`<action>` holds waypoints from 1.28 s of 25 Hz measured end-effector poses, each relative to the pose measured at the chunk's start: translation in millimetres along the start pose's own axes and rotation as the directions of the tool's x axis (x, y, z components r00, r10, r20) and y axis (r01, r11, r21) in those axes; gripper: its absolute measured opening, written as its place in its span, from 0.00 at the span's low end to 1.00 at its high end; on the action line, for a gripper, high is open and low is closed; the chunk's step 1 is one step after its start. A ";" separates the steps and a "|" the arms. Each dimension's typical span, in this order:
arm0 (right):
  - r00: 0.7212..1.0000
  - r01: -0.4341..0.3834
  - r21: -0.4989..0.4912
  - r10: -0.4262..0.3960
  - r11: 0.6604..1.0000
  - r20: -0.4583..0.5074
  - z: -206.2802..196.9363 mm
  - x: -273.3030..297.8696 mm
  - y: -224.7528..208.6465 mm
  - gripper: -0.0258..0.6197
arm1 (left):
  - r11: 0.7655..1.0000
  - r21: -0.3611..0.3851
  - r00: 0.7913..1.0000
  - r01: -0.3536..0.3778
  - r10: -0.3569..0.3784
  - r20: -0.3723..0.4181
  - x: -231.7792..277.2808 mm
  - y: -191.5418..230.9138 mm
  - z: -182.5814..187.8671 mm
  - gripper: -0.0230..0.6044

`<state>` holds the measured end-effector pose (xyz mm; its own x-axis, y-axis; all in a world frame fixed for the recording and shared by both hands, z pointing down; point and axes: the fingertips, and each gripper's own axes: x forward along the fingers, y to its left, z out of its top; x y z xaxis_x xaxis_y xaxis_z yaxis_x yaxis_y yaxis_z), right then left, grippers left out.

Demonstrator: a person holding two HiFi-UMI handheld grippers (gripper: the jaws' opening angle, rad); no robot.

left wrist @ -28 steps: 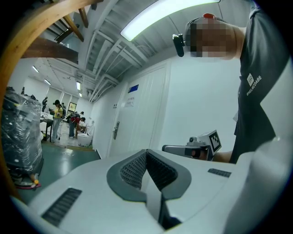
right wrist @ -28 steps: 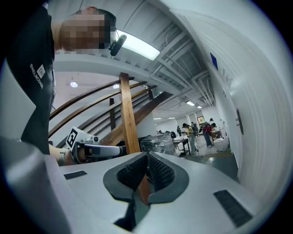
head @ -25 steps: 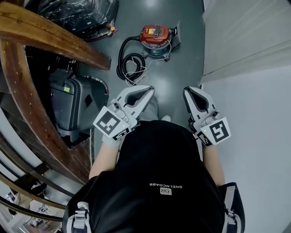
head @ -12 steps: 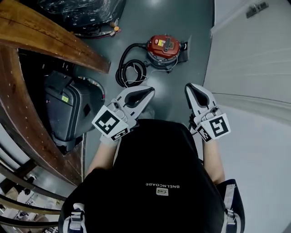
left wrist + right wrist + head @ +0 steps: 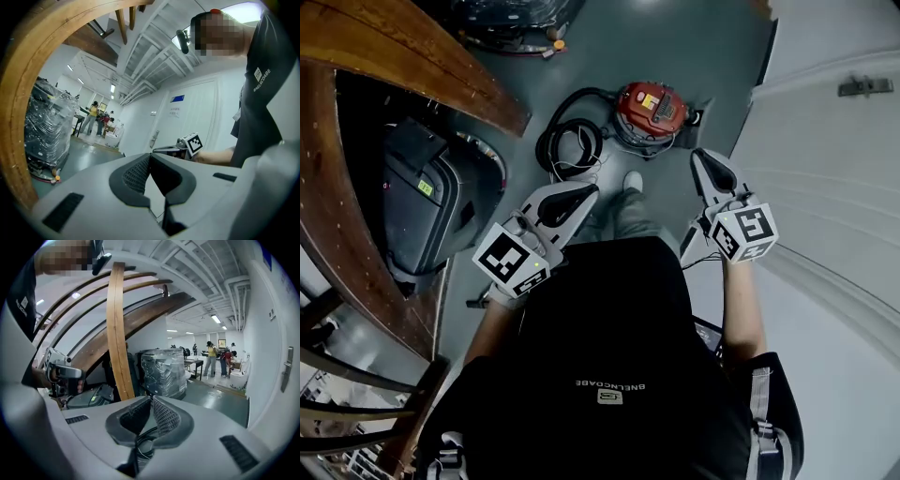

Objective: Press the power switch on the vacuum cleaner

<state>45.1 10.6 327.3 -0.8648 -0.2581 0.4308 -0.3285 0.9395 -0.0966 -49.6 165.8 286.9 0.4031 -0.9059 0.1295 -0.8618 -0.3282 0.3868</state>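
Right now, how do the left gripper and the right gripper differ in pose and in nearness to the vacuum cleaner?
Pose: the left gripper slants toward the person's right, while the right gripper points almost straight ahead. Nearness: in the head view the right gripper's tip lies nearer the red vacuum cleaner; the left gripper's tip lies nearer the coiled hose. Both are shut and empty.

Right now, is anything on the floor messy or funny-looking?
Only a little: the black hose lies in a loose, tangled heap on the floor beside the red vacuum cleaner. Nothing looks spilled or broken.
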 end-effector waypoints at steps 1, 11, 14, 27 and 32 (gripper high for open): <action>1.000 -0.011 -0.011 0.011 1.000 -0.023 -0.8 11.6 -8.3 0.09 | 1.000 -0.010 1.000 -0.015 0.015 0.000 2.7 6.0 1.1 0.06; 0.961 -0.154 -0.070 0.133 0.986 -0.244 -29.5 128.3 -88.2 0.09 | 0.981 -0.072 0.984 -0.178 0.179 0.005 63.6 73.0 19.9 0.06; 0.942 -0.180 -0.075 0.150 0.981 -0.299 -49.8 163.8 -117.8 0.09 | 0.969 -0.095 0.973 -0.230 0.230 -0.011 83.8 95.6 16.0 0.06; 0.807 -0.316 -0.083 0.222 0.945 -0.547 -164.7 302.5 -197.1 0.09 | 0.883 -0.220 0.908 -0.416 0.415 -0.054 144.1 166.2 -13.0 0.06; 0.754 -0.335 -0.075 0.220 0.939 -0.620 -214.9 347.0 -215.8 0.09 | 0.848 -0.272 0.889 -0.455 0.449 -0.085 154.2 181.2 -38.2 0.06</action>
<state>-102.4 -233.4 690.5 -0.4885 0.1514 0.8593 0.0096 0.9857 -0.1682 -131.9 -23.1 411.9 -0.0025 -0.9303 0.3667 -0.8307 0.2061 0.5172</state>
